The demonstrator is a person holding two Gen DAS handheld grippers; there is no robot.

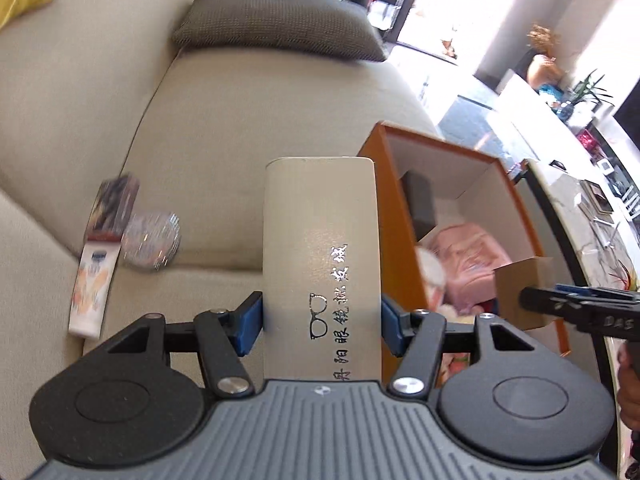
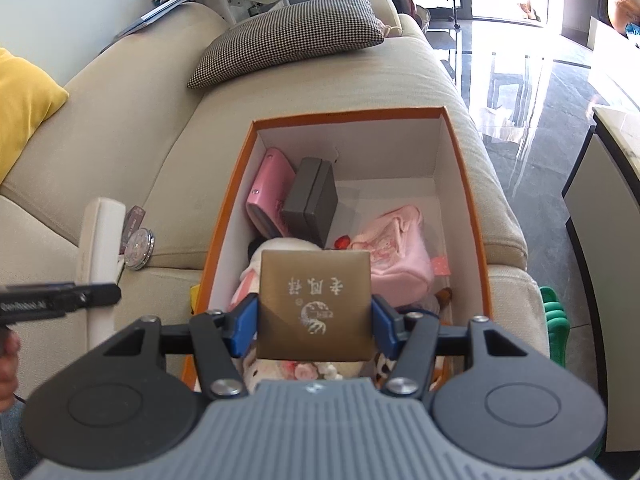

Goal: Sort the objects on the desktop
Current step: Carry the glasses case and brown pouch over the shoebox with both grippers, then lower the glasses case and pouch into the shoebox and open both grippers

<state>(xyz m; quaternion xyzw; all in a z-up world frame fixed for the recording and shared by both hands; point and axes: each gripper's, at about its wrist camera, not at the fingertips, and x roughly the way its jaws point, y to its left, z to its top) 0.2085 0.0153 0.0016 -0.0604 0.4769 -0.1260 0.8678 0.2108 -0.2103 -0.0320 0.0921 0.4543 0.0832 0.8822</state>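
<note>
Step in hand: loading the orange box (image 2: 472,216), which stands on the beige sofa (image 1: 80,120). My left claw (image 1: 322,320), about half spread, is clamped on one white glasses case (image 1: 320,248), its blue pads pressing both long sides; the case is in the air over the seat, just left of the box wall. My right claw (image 2: 314,322), likewise about half spread, grips one brown printed box (image 2: 314,304) held over the near end of the orange box. Next move, as I judge it: the brown box goes down onto the pile and is released, then the white case must swing right over the rim. Inside, counted: one pink case (image 2: 268,192), one dark grey box (image 2: 312,200), one pink pouch (image 2: 396,252), soft items beneath, number unclear. On the seat yet: one tube (image 1: 90,292), one round shiny compact (image 1: 150,240), one small carton (image 1: 116,206).
</note>
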